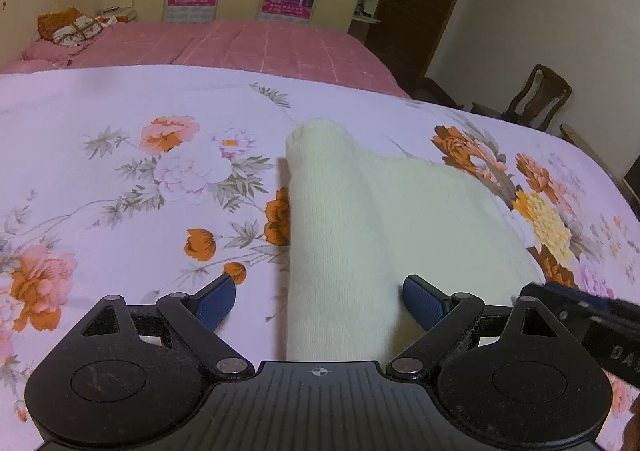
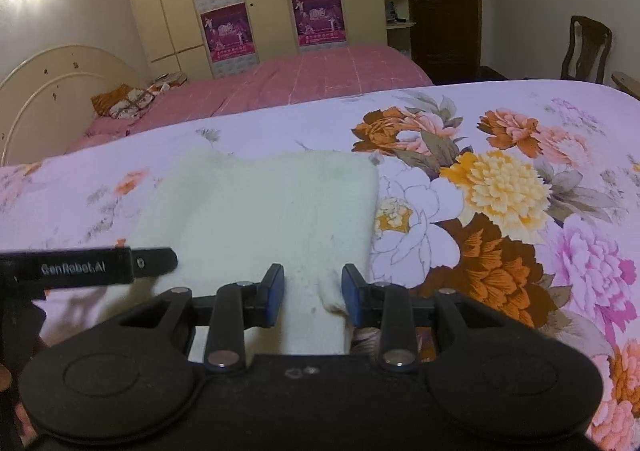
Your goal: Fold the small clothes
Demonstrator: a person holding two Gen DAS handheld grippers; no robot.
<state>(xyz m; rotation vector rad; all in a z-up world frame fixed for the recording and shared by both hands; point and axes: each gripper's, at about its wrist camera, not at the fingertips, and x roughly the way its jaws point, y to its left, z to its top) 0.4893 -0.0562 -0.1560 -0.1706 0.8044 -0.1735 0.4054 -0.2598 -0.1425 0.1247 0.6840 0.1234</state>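
Lying between wide-apart left gripper [image 1: 318, 301], cream garment [image 1: 384, 211] passes between right gripper [image 2: 313, 293], jaws apart.

A: What lies around the cloth [image 1: 384, 219]?
B: Bare floral sheet [image 1: 120, 179] to its left and far side. The other gripper [image 1: 580, 315] crowds its near right corner; chairs [image 1: 536, 99] stand well beyond it.

Cream garment [image 1: 384, 211] on floral bedsheet [image 1: 120, 179]
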